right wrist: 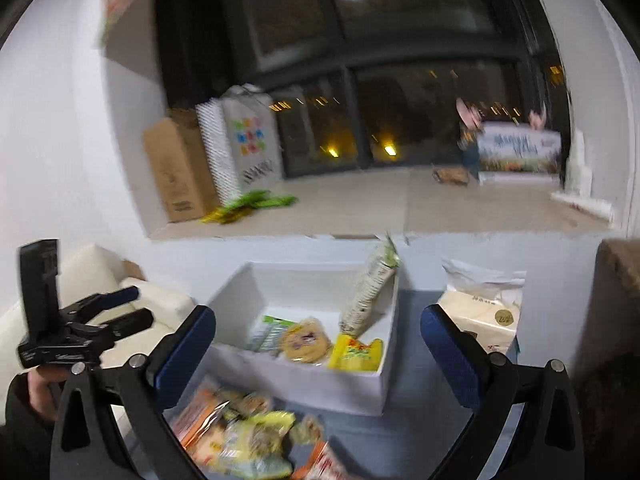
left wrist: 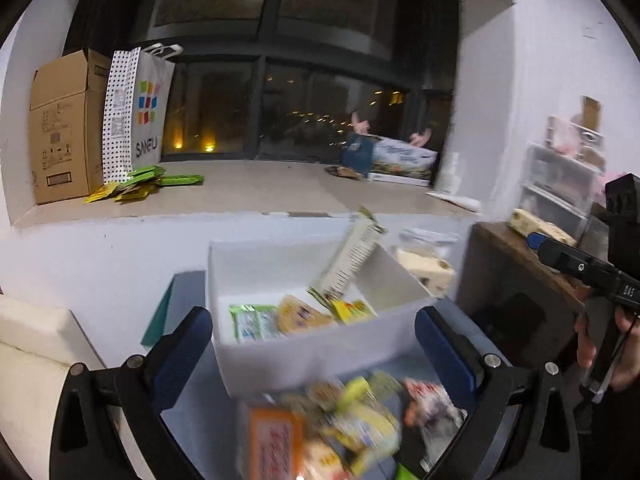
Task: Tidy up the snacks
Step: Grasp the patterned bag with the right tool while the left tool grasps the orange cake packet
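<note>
A white open box [left wrist: 280,364] [right wrist: 312,384] stands on the grey table and holds a few snack packets: a green one [left wrist: 252,322], a round yellow one [right wrist: 306,340] and a yellow-red one [right wrist: 356,354]. A tall pale packet [left wrist: 352,256] [right wrist: 370,292] leans upright against the box's right wall. A blurred heap of loose snack packets [left wrist: 340,428] [right wrist: 244,436] lies in front of the box. My left gripper [left wrist: 312,348] is open above the heap, nothing between its fingers. My right gripper [right wrist: 318,348] is open too and holds nothing. Each gripper shows in the other's view, the right gripper [left wrist: 576,268] and the left gripper [right wrist: 104,320].
A tissue pack [right wrist: 484,312] stands right of the box. A wooden stand [left wrist: 520,280] with clear drawers [left wrist: 560,188] is further right. On the window ledge are a cardboard box [left wrist: 64,128], a paper bag [left wrist: 136,116], green packets [left wrist: 160,182] and a printed carton [right wrist: 516,152]. A cream cushion [left wrist: 36,344] lies left.
</note>
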`<state>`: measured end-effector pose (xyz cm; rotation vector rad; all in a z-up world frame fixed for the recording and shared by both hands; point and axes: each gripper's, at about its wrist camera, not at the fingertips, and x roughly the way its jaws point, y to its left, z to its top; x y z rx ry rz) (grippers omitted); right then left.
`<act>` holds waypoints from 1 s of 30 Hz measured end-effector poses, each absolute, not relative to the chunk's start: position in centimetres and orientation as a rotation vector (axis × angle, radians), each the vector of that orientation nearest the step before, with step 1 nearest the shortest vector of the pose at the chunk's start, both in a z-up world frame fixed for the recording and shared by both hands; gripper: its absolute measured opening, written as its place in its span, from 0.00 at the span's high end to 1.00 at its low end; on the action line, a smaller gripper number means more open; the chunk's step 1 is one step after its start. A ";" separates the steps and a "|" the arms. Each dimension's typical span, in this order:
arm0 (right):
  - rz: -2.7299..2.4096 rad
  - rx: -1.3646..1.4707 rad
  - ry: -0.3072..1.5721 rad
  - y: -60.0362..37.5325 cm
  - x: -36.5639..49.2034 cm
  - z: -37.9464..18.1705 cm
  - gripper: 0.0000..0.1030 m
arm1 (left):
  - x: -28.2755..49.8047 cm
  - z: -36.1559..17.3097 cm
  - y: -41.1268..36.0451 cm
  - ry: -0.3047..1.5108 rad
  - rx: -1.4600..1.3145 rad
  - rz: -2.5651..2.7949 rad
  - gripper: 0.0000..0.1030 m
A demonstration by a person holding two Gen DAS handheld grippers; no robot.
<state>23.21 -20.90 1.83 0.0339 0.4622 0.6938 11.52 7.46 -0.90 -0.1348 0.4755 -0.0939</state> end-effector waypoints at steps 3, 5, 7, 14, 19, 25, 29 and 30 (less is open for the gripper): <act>0.700 -0.016 0.421 -22.1 18.9 1.6 0.00 | 7.7 -1.9 6.8 0.477 -0.152 -0.116 0.00; 0.697 -0.057 0.410 -23.1 16.1 0.9 0.00 | 5.3 -3.1 6.3 0.489 -0.150 -0.112 0.00; 0.685 -0.082 0.390 -24.1 13.3 -0.1 0.00 | 3.6 -4.0 5.9 0.493 -0.139 -0.092 0.00; 0.635 -0.123 0.487 -26.5 9.4 -5.2 0.00 | 0.0 -6.8 5.4 0.544 -0.162 -0.099 0.00; 0.614 -0.182 0.546 -27.0 10.1 -6.7 0.00 | -0.2 -6.4 4.8 0.539 -0.154 -0.113 0.00; 0.610 -0.264 0.553 -26.0 11.5 -7.0 0.00 | -0.3 -5.8 3.8 0.533 -0.134 -0.144 0.00; 0.633 -0.328 0.547 -24.7 12.0 -7.0 0.00 | -0.6 -5.4 3.3 0.527 -0.117 -0.148 0.00; 0.644 -0.346 0.553 -24.3 12.3 -7.1 0.00 | -0.6 -5.4 3.3 0.527 -0.117 -0.149 0.00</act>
